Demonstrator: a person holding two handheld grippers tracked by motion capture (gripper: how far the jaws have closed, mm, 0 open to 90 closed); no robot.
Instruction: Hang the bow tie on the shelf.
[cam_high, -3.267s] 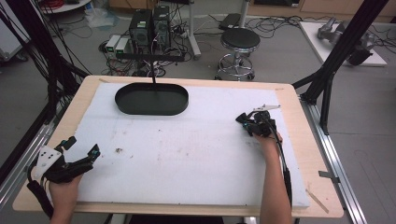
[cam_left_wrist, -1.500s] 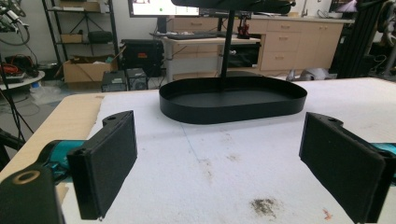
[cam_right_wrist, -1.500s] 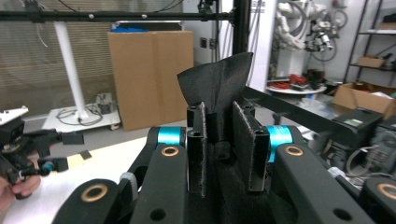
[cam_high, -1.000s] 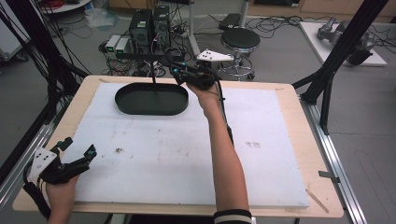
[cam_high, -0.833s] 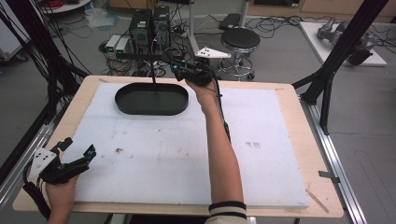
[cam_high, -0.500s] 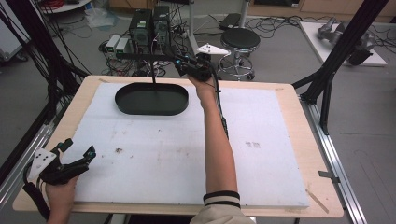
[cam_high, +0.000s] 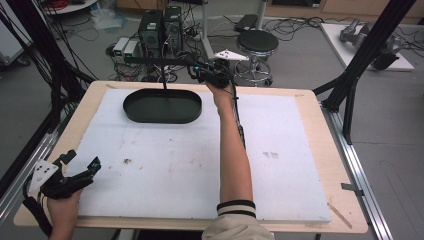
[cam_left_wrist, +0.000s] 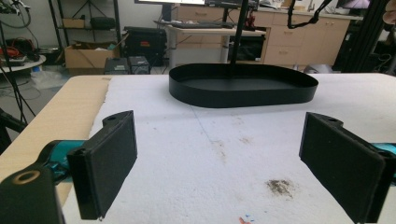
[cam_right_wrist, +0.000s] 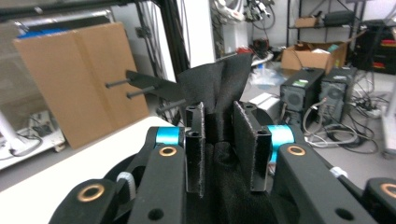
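Note:
A black stand rises from an oval tray base (cam_high: 162, 106) at the back of the white board; its thin post carries a horizontal bar (cam_high: 152, 59) with pegs (cam_right_wrist: 140, 87). My right gripper (cam_high: 206, 75) is held up beyond the table's back edge, at the bar's right end, shut on a black cloth (cam_right_wrist: 219, 81) that bunches up between its jaws close to the pegs. At the front left corner my left gripper (cam_high: 80, 161) rests low over the board, open, with nothing between its pads (cam_left_wrist: 109, 163). The tray (cam_left_wrist: 240, 88) lies ahead of it.
The white foam board (cam_high: 280, 165) covers most of the wooden table. Behind the table stand computer towers (cam_high: 160, 25) and a round stool (cam_high: 256, 42). Black frame struts (cam_high: 350, 80) flank both sides. A cardboard sheet (cam_right_wrist: 65, 70) stands beyond the pegs.
My right gripper has travelled from the board's right side to the back centre and risen to the stand's bar, edging farther back in the last second. The left gripper has stayed put.

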